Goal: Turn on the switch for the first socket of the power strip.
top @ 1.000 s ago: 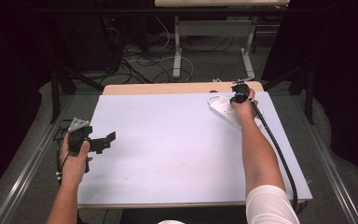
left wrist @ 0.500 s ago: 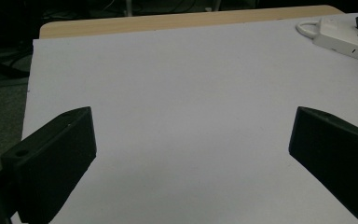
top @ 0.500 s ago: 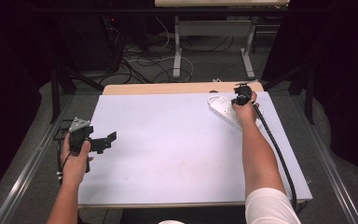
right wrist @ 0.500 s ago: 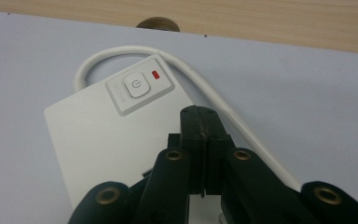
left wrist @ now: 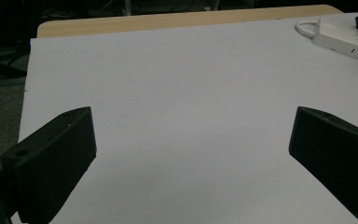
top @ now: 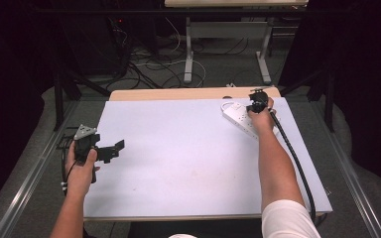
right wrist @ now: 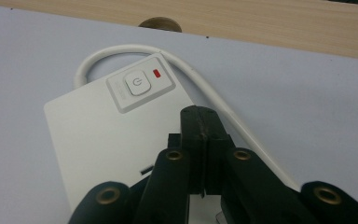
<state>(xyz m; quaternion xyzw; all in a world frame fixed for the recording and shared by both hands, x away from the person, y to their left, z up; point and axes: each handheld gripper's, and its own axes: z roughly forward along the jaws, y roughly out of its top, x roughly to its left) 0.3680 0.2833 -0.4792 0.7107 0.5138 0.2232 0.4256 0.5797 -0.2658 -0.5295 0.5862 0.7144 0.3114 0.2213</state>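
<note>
A white power strip lies at the far right of the white sheet. In the right gripper view its round power button and a small lit red lamp face up, and its white cable loops round the end. My right gripper is shut with nothing between its jaws, and its tip hovers just over the strip, short of the button. My left gripper is held at the sheet's left edge, its jaws wide open above bare sheet. The power strip also appears far off in that view.
The sheet covers a wooden table with a bare strip along its far edge and a round dark grommet there. A black cable trails from the right gripper along the forearm. Table legs and floor cables lie beyond.
My right gripper has shifted slightly nearer over the power strip's end. The left gripper has stayed almost still and open.
</note>
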